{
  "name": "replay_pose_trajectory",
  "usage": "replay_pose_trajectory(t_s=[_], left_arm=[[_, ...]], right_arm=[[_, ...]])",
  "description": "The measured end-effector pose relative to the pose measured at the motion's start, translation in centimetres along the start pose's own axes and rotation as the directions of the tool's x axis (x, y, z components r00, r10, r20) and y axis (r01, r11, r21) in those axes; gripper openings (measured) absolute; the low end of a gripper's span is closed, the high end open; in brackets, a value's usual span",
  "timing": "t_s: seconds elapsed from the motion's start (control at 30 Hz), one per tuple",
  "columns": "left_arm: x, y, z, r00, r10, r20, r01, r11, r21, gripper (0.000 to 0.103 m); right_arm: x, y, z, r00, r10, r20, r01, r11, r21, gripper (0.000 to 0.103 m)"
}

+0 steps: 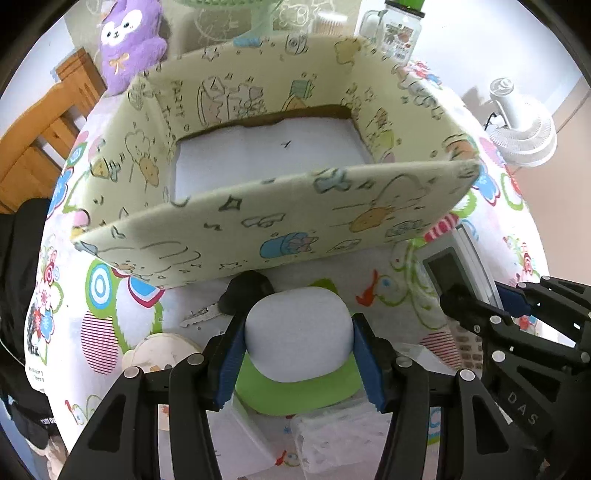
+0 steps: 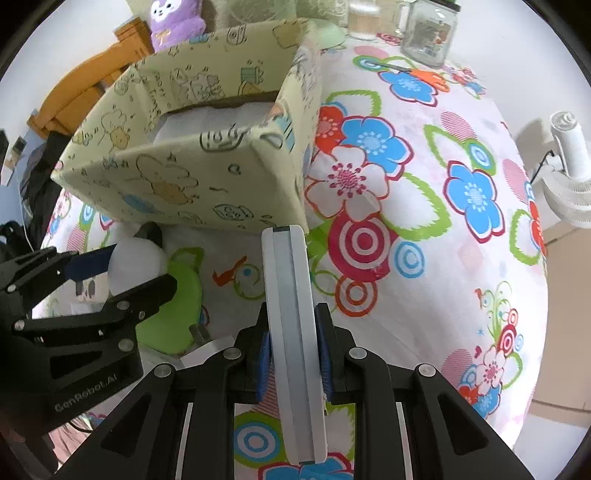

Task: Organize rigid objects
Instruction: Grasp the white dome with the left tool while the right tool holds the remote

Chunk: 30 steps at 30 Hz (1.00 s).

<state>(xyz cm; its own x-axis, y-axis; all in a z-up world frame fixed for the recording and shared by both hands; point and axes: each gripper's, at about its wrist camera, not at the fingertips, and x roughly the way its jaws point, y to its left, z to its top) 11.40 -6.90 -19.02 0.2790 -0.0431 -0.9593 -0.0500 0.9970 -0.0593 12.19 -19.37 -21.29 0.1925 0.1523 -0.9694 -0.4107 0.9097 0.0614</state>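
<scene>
My left gripper (image 1: 298,339) is shut on a white rounded object (image 1: 298,334) and holds it above the table, just in front of the yellow cartoon-print box (image 1: 258,229). It also shows in the right wrist view (image 2: 125,275), holding the same white object (image 2: 135,264). My right gripper (image 2: 293,350) is shut on a flat white remote-like device (image 2: 291,314), held on edge near the box's right corner (image 2: 221,177). The right gripper (image 1: 491,317) shows in the left wrist view with the device's screen (image 1: 448,271). The box interior holds only a white liner (image 1: 266,155).
On the flowered tablecloth (image 2: 424,221) lie a green pad (image 1: 295,391), a serrated knife (image 1: 201,315), a round lid (image 1: 162,350) and clear plastic boxes (image 1: 332,439). A purple plush (image 1: 129,40), glass jar (image 2: 428,33) and white fan (image 2: 569,177) stand around the edges.
</scene>
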Motion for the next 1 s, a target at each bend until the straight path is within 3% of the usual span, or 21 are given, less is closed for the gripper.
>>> replay_pose_trajectory(t_s=[0.23, 0.53, 1.0], left_arm=[[-1.9, -0.3, 0.8, 0.999, -0.011, 0.03, 0.01, 1.0, 0.015, 0.057], [-4.5, 1.3, -0.8, 0.997, -0.038, 0.06, 0.038, 0.999, 0.009, 0.057], [-9.3, 2.3, -0.9, 0.99, -0.023, 0.142, 0.021, 1.0, 0.018, 0.057]], right_arm=[[-2.3, 0.5, 0.0, 1.0, 0.008, 0.023, -0.008, 1.0, 0.021, 0.024], [-4.6, 1.4, 0.4, 0.998, 0.009, 0.065, -0.011, 0.999, 0.039, 0.025], [-9.0, 3.0, 0.9, 0.989, 0.013, 0.148, -0.021, 0.998, 0.055, 0.024]])
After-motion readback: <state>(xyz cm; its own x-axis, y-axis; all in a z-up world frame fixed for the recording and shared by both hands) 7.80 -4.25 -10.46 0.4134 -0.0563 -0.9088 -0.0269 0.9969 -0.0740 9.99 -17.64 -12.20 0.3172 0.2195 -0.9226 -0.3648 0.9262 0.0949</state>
